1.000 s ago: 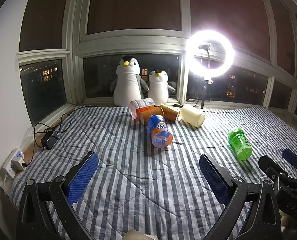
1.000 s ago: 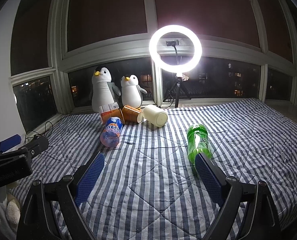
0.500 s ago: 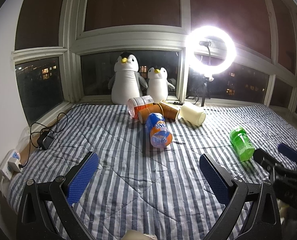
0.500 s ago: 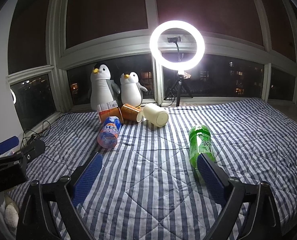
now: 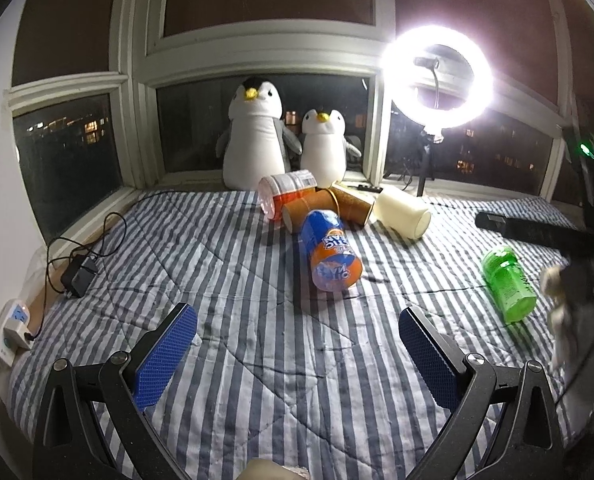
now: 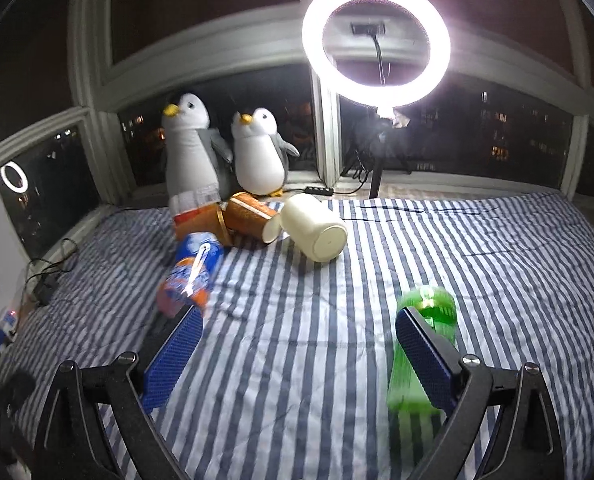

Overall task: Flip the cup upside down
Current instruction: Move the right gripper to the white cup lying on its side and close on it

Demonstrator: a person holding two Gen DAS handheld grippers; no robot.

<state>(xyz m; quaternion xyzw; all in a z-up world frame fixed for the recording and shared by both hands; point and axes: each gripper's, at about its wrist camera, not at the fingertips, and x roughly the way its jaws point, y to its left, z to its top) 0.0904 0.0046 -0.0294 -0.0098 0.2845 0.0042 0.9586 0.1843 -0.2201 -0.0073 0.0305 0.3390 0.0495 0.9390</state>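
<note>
Right wrist view: striped quilt (image 6: 437,248) below dark windows (image 6: 477,136), ring light (image 6: 376,40) glaring, both tools (image 6: 297,348) (image 5: 297,344) spread.

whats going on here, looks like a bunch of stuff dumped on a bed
A person holds a two-finger gripper in each hand over a striped quilt. Both the left gripper and right gripper are open and hold nothing. The cream cup lies on its side near two brown paper cups, a Fanta bottle and a green bottle. No cup has been flipped yet.
</note>
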